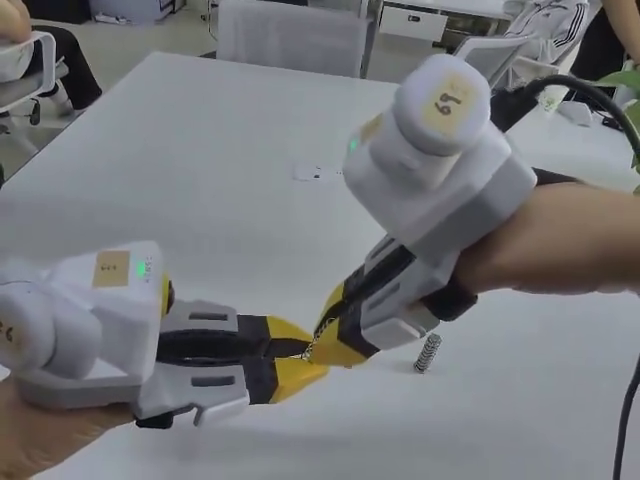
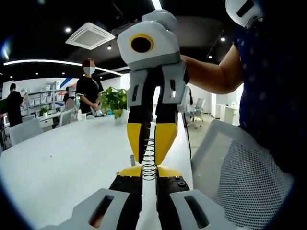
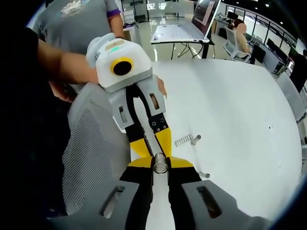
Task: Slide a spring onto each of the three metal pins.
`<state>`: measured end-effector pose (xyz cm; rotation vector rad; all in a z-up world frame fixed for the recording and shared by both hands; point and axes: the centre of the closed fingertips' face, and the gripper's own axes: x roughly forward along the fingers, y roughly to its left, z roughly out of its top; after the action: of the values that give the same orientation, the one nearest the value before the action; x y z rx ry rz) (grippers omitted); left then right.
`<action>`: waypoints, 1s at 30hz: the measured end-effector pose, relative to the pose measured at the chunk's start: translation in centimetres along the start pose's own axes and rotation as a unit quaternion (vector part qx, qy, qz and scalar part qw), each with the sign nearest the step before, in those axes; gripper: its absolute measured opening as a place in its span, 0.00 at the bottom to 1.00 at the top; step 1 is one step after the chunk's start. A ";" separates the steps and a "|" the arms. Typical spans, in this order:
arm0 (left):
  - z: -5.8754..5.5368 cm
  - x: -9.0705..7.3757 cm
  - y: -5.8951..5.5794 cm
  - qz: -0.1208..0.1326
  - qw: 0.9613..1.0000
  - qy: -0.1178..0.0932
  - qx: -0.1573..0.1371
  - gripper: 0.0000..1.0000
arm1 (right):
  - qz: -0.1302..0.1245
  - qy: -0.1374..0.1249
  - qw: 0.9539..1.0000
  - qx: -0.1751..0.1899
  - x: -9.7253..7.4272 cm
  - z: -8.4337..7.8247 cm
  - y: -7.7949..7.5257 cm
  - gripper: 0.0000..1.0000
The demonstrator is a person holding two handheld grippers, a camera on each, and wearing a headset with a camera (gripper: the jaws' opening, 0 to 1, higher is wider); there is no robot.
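My left hand-held gripper [image 1: 305,372] and right hand-held gripper [image 1: 335,348] meet tip to tip above the tabletop [image 1: 200,150], a spring [image 2: 149,160] between them. A second spring [image 1: 427,352] stands to their right.

The left gripper [image 2: 149,173] is pinching the lower end of a thin spring [image 2: 149,165] between its yellow-tipped jaws. Above the spring, the right gripper [image 2: 149,154] is pointing down, its jaws gripping the upper coils. Left of the spring, a white table [image 2: 62,163] is stretching away. Far behind and left of the spring, a person [image 2: 89,88] is standing beside a plant [image 2: 114,100]. A mesh chair [image 2: 240,167] is sitting to the spring's right.
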<state>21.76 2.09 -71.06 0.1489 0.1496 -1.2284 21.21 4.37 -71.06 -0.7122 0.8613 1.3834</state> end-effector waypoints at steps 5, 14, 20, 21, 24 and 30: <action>-0.2 0.1 -0.1 -0.003 1.000 0.003 -0.003 0.03 | 0.002 0.011 1.000 -0.008 0.1 -0.2 0.1 0.08; -0.8 -0.4 0.2 0.005 1.000 0.014 -0.006 0.09 | -0.011 0.018 1.000 -0.007 -0.4 -0.6 -1.0 0.08; -0.9 -1.3 1.0 0.021 1.000 0.008 -0.014 0.13 | -0.021 0.025 0.999 -0.002 -0.9 -1.5 -1.4 0.08; -0.9 -1.5 1.2 0.026 1.000 0.007 -0.014 0.14 | -0.023 0.025 0.999 -0.002 -1.0 -1.6 -1.5 0.08; -1.1 -2.0 1.4 0.033 0.999 0.007 -0.016 0.15 | -0.028 0.024 0.999 0.004 -1.5 -1.9 -1.7 0.08; -1.8 -3.1 1.8 0.051 0.998 0.007 -0.026 0.22 | -0.044 0.025 0.999 0.014 -2.5 -2.7 -2.5 0.08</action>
<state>22.41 5.88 -72.13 0.1185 0.1843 -1.1209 23.48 0.63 -70.53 -0.7574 0.8775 1.2762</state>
